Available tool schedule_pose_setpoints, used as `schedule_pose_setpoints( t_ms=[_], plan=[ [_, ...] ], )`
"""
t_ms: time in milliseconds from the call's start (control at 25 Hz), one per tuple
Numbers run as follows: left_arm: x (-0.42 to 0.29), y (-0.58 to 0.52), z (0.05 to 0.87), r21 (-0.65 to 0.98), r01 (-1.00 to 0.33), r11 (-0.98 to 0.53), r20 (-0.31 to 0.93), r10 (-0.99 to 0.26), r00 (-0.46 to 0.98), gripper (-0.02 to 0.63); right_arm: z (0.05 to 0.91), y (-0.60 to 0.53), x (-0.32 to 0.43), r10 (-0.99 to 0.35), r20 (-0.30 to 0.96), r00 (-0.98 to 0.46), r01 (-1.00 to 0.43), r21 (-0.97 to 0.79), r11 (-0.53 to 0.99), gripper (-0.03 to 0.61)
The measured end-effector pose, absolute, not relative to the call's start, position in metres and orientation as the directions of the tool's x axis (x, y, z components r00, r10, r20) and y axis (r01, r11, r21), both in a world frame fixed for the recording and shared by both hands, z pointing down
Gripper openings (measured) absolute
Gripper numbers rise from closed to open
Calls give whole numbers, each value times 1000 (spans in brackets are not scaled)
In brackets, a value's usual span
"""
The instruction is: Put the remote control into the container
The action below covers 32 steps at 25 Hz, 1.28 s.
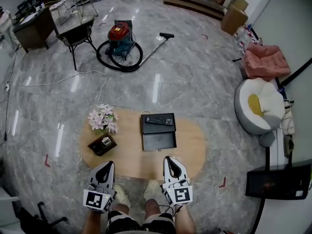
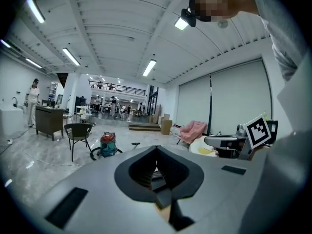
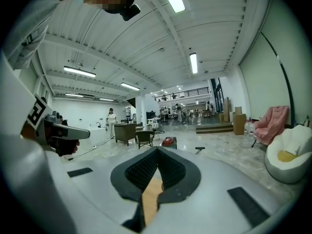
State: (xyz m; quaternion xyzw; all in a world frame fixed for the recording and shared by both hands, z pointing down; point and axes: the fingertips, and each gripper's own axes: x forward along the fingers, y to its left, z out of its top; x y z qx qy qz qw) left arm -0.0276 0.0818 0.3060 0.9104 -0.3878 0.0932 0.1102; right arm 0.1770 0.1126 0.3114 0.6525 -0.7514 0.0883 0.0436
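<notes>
Though beyond right gripper (image 1: 169,160), remote control (image 1: 159,120) in container (image 1: 158,141)

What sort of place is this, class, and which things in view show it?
Probably a large open hall or studio, not a home: a high ceiling with strip lights, an upper balcony, and cardboard boxes and a vacuum cleaner on the polished floor.

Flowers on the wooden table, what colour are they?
Pale pink, with some white. The flowers show best in the head view.
</notes>
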Motion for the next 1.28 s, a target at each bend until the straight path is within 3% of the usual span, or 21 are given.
schedule_pose_setpoints(
  t_ms=[600, 1280],
  plan=[
    [73, 101, 275, 97, -632, -769, 219, -603, 767, 8, 300, 164, 264, -981, 192, -32, -997, -69, 19, 11],
    [81, 94, 292, 77, -645, -761, 212, -619, 756, 8, 324, 146, 269, -973, 217, -81, -995, -76, 66, 11]
  ],
)
